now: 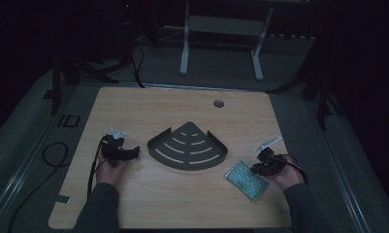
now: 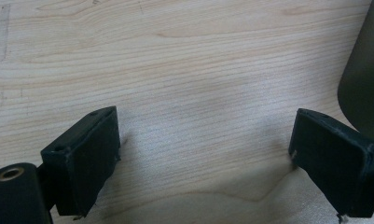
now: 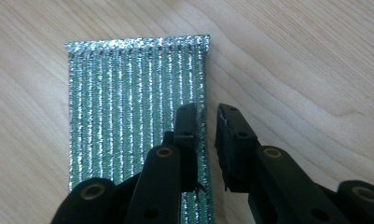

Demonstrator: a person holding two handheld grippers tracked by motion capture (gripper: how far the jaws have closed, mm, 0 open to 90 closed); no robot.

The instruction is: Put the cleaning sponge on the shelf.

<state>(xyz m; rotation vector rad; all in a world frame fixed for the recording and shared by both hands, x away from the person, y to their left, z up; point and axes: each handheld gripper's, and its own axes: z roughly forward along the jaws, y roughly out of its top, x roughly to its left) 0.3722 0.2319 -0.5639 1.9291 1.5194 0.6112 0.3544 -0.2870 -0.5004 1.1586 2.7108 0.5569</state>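
A green and silver ribbed scouring pad (image 1: 245,178) lies flat on the wooden table (image 1: 148,107), right of centre. My right gripper (image 1: 256,169) hangs over its right end. In the right gripper view the pad (image 3: 128,107) spreads up and left, and the gripper (image 3: 208,116) is shut but for a thin slit. One jaw is above the pad and the other above bare wood, with the pad's edge under the slit. My left gripper (image 1: 134,153) rests on the table at the left, open wide (image 2: 203,154), with only wood between its fingers.
A dark, fan-shaped slotted corner shelf (image 1: 187,145) lies mid-table between the two hands; its rounded rim (image 2: 366,70) shows just beyond the left gripper's far jaw. A round cable hole (image 1: 218,103) sits near the table's back edge. Cables trail off the left side.
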